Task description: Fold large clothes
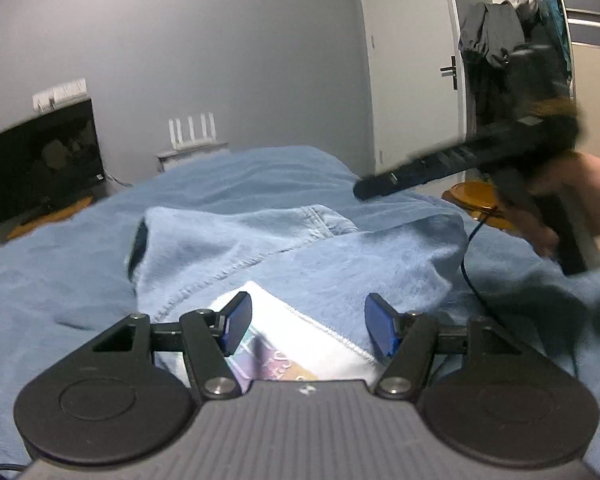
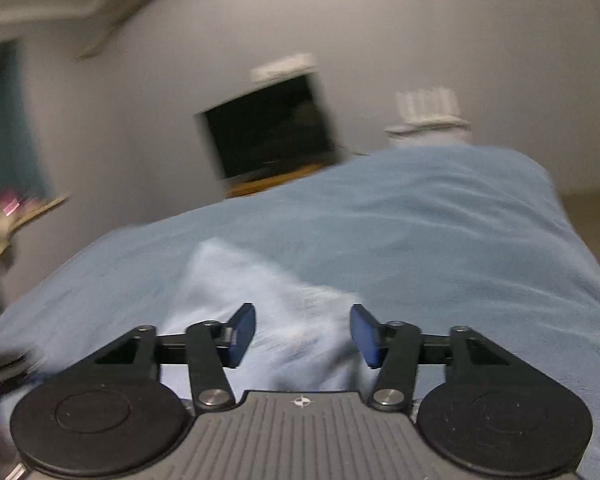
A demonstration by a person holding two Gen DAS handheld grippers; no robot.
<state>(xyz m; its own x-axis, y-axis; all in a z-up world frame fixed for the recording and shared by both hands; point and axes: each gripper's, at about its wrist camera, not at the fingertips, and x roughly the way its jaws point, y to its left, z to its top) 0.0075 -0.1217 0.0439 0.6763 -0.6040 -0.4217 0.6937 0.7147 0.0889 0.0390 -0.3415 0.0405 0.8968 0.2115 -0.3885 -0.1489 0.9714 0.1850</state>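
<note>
Hoodie (image 1: 300,248) lay crumpled right under both grippers, left gripper (image 1: 308,328) nearer; right gripper (image 2: 302,332) too, both jaws apart, empty.

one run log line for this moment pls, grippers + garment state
left gripper: open, above white printed patch | right gripper: open, blurred | light blue garment: rumpled on blue blanket, not gripped

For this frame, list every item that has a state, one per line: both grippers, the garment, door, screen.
left gripper: open, holding nothing, over the garment.
right gripper: open, holding nothing, blurred.
light blue garment: rumpled, partly folded over, lying on the blue blanket.
white printed label: exposed.
white door: closed.
screen: dark, off.
</note>
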